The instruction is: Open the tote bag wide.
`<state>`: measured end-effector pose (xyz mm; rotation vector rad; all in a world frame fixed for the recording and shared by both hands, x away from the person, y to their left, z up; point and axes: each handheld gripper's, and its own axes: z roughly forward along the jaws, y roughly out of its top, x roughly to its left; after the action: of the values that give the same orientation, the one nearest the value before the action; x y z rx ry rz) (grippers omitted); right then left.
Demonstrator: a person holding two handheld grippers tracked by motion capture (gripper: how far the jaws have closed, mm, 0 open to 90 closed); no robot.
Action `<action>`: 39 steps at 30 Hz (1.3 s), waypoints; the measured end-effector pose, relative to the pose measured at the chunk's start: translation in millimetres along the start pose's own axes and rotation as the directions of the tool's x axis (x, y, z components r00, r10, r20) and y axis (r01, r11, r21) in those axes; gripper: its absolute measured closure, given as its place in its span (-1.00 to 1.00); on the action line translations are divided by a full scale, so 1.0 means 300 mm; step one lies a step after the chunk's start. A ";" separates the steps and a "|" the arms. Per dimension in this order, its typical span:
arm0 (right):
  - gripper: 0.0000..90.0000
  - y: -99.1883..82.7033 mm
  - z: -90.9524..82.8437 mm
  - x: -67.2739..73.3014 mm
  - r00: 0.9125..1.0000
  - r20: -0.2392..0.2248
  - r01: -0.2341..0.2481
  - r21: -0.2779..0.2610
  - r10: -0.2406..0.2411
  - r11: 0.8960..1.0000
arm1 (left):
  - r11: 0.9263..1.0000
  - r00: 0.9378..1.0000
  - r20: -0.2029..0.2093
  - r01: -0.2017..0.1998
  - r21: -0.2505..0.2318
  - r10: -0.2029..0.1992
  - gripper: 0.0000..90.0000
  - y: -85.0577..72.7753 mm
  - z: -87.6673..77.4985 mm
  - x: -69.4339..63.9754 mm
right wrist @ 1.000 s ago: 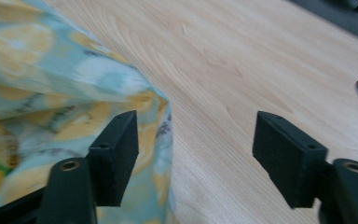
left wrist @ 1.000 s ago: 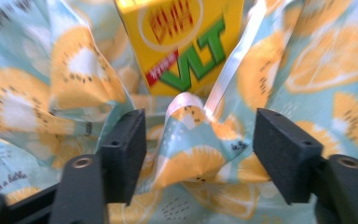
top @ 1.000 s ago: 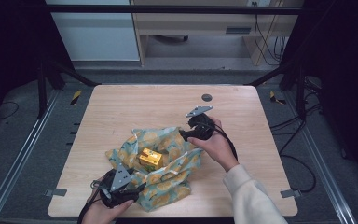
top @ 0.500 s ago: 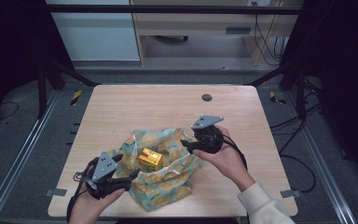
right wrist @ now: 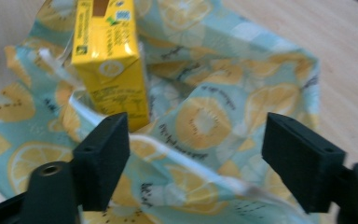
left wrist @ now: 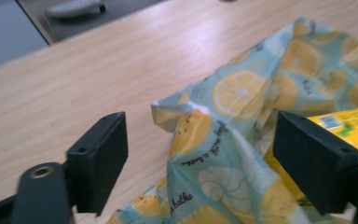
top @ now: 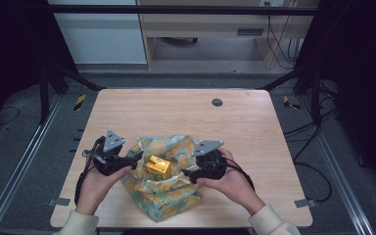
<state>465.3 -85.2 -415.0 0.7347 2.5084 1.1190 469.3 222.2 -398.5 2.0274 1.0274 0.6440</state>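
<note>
You had the lemon-print drawstring bag lying near the front edge of the table, with the yellow juice carton sitting on top of it at the mouth, not yet inside as far as the high view showed. Your left gripper stood just beside the bag's left edge, its jaws spread and just been opening, with a puckered corner of cloth between them but not pinched. Your right gripper stood at the right edge, jaws likewise spread and freshly opened, a fold of the bag and its white drawstring lying between them untouched. To do this step well, you needed each gripper to take the top layer of the rim alone (a bite through both layers would close the mouth rather than open it). The left needed that puckered corner, the right the hem by the drawstring. Then lifting and parting them evenly would likely have let the carton slide in without tipping off the side.
</note>
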 end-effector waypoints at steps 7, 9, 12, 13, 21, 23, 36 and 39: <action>-0.53 -0.077 0.043 0.027 0.999 -0.039 -0.001 0.051 0.003 0.999 | 0.996 0.999 0.029 0.031 0.087 -0.033 -0.61 -0.085 0.084 0.024; -0.20 -0.093 0.051 0.031 0.999 -0.037 0.015 0.069 -0.012 0.997 | 0.994 0.998 0.052 0.022 0.106 -0.028 -0.44 -0.098 0.094 0.017; 0.43 -0.111 0.057 0.035 0.997 -0.071 0.018 0.085 -0.012 0.996 | 0.993 0.997 0.067 -0.030 0.113 0.023 0.13 -0.106 0.097 -0.002; 0.60 -0.118 0.060 0.038 0.997 -0.079 0.019 0.086 -0.012 0.996 | 0.993 0.998 0.060 -0.042 0.111 0.036 0.33 -0.107 0.095 -0.007; 1.00 -0.179 0.029 0.049 0.991 -0.134 0.008 0.092 0.005 0.996 | 0.978 0.990 0.075 -0.127 0.167 0.116 0.87 -0.145 0.048 -0.045; 1.00 -0.199 0.024 0.051 0.992 -0.129 0.012 0.109 0.002 0.994 | 0.971 0.990 0.075 -0.135 0.195 0.123 0.87 -0.156 0.066 -0.044; 1.00 -0.242 0.043 0.042 0.992 -0.128 0.011 0.142 0.007 0.990 | 0.965 0.991 0.089 -0.117 0.237 0.098 0.93 -0.190 0.126 -0.022; 1.00 -0.239 0.038 0.048 0.992 -0.124 0.016 0.155 0.003 0.988 | 0.959 0.992 0.087 -0.110 0.259 0.090 0.96 -0.197 0.130 -0.018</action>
<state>435.0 -111.0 -477.5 0.7164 2.7259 1.0031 467.3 225.0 -469.5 2.3300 1.0149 0.4993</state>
